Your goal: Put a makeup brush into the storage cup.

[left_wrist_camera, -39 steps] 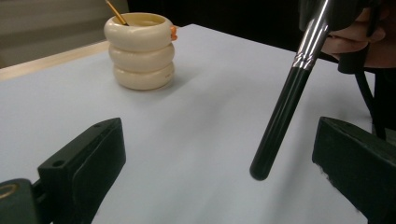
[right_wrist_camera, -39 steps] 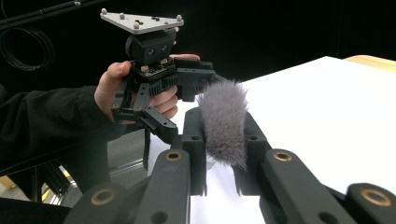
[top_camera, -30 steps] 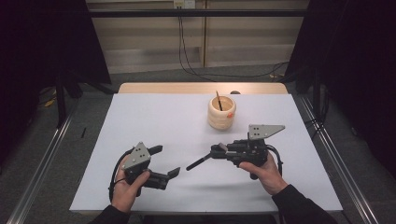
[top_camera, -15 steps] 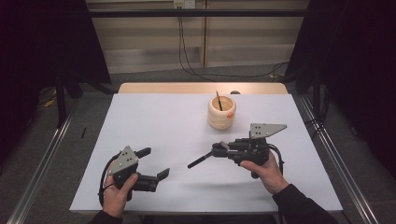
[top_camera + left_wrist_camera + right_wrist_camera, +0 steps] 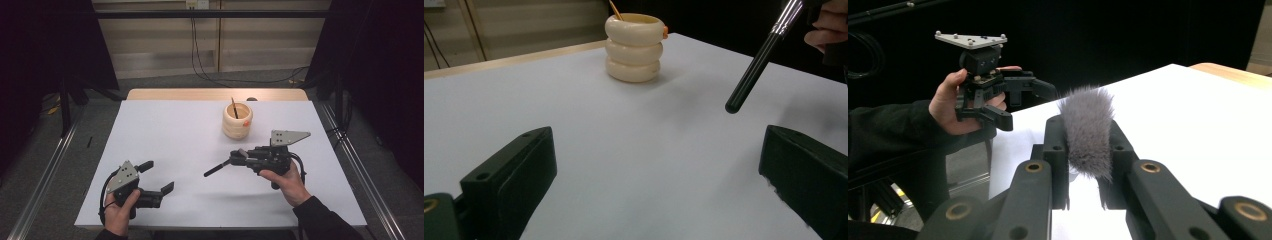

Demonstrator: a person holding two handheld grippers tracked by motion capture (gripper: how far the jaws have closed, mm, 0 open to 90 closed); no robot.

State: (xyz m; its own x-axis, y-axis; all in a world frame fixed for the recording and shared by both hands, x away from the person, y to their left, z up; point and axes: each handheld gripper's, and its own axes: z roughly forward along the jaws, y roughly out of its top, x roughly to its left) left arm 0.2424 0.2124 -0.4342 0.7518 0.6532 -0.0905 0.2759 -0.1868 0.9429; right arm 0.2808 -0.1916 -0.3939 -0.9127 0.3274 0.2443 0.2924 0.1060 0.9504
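The right gripper (image 5: 239, 156) was held level above the white table (image 5: 175, 135), in front of the person's right hand (image 5: 285, 177). Its jaws were closed on a makeup brush (image 5: 220, 167), clamped at the grey bristle head (image 5: 1088, 130), which was seen pressed between the two black pads in the right gripper view. The brush's black handle (image 5: 751, 75) projected from the jaws toward the left gripper, clear of the table surface, with its shadow cast on the white cover below.

The left gripper (image 5: 157, 177) was held near the table's front left corner by the left hand (image 5: 117, 212). Its jaws were spread wide, and nothing was seen between them; bare table surface was seen between them in the left gripper view.

A cream ringed holder (image 5: 237, 120) was standing upright toward the far side of the table, well apart from both grippers. A thin stick (image 5: 234, 107) was leaning inside it, and a small orange piece (image 5: 246, 122) was seen on its rim.
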